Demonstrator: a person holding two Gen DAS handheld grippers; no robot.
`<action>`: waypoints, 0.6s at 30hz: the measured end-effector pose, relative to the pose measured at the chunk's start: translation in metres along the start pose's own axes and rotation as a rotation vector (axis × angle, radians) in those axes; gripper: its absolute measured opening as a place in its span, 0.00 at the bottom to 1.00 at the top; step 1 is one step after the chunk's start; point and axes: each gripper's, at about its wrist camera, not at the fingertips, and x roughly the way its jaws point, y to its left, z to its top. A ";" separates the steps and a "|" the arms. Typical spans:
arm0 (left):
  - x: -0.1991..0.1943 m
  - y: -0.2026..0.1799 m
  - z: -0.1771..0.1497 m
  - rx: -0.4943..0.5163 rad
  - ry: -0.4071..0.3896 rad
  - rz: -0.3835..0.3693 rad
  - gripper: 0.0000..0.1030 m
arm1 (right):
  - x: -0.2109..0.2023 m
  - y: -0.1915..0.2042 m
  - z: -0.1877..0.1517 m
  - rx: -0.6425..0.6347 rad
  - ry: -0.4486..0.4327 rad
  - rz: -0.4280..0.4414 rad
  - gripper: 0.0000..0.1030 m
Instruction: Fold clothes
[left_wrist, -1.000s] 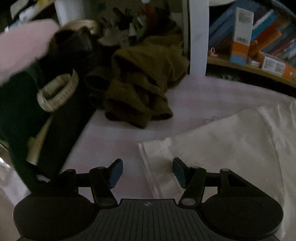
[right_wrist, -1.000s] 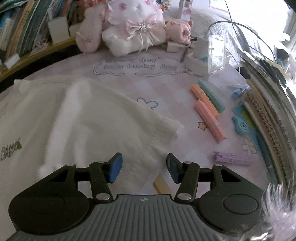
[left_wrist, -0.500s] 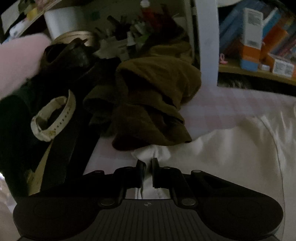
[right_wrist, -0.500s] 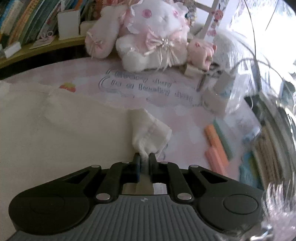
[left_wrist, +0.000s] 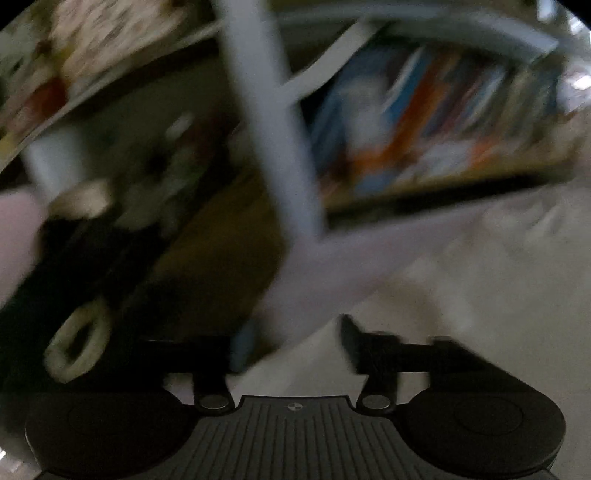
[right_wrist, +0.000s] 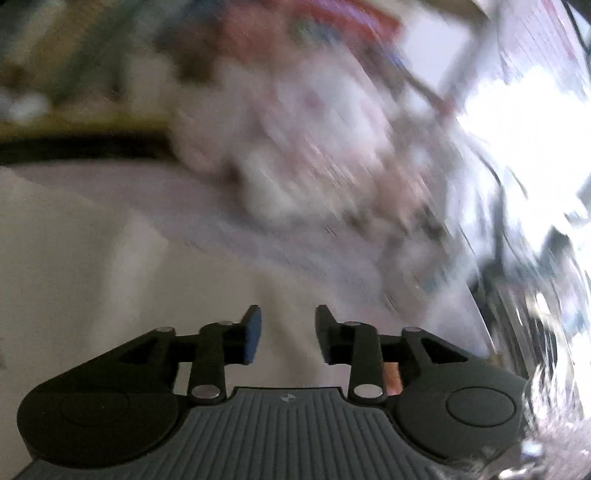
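Both views are badly smeared. A pale pink tabletop (left_wrist: 332, 258) runs from the centre toward the lower middle of the left wrist frame; in the right wrist frame it crosses the middle as a light band (right_wrist: 258, 236) with faint dark lettering, unreadable. A white garment (left_wrist: 480, 295) lies flat on it, filling the lower right of the left wrist frame and the lower left of the right wrist frame (right_wrist: 92, 277). A brown garment (left_wrist: 221, 251) sits bunched at centre left in the left wrist frame. A pink and white plush toy (right_wrist: 295, 140) sits at the table's far edge, upper centre. A wooden shelf of books (left_wrist: 443, 122) stands behind, upper right.
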 end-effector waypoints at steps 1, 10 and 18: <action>0.009 -0.010 0.009 0.017 -0.001 -0.050 0.66 | -0.003 0.015 0.007 -0.040 -0.024 0.052 0.35; 0.121 -0.057 0.044 0.152 0.141 -0.153 0.65 | 0.031 0.129 0.045 -0.188 -0.001 0.227 0.39; 0.136 -0.033 0.038 0.020 0.203 -0.270 0.09 | 0.068 0.121 0.058 -0.008 0.095 0.289 0.18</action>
